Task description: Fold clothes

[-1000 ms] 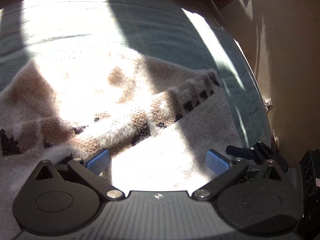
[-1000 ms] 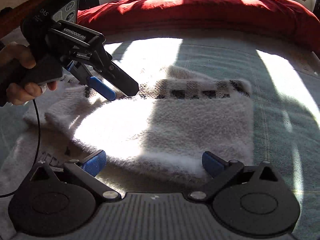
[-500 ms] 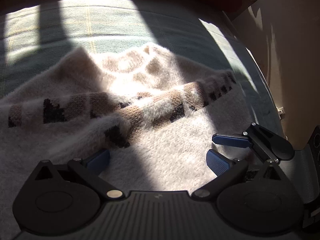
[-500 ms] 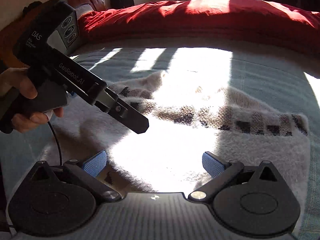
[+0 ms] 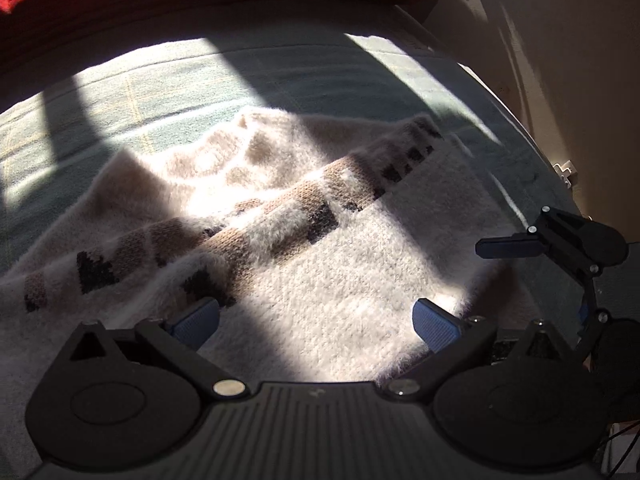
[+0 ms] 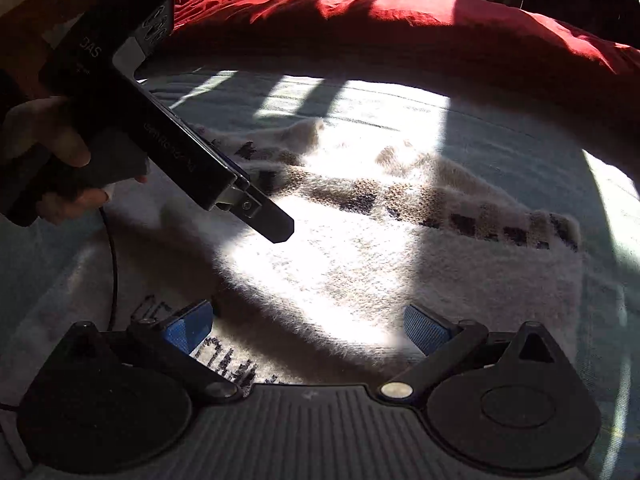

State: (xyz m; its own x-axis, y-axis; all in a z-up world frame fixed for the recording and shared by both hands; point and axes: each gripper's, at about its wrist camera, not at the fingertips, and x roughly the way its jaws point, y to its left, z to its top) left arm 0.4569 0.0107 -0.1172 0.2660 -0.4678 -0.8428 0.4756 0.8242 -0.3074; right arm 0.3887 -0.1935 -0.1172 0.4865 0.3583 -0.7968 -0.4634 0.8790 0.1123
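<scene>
So the fuzzy white sweater point(image 5: 320, 280) is lying folded in the middle of the bed point(image 5: 200, 80), on the pale green cover, with its brown-and-black checkered band point(image 5: 304, 204) running diagonally across the centre of the left wrist view. Harsh sun patch right over it. The left gripper point(image 5: 316, 320) hangs low over the knit at the bottom of the frame, blue pads spread wide, nothing between them. The right gripper point(image 6: 308, 326) is the same deal, released and empty, sitting over the near edge of the sweater. A hand point(image 6: 52, 152) holds the left tool at upper left. Red duvet point(image 6: 400, 20) bunched along the top.
</scene>
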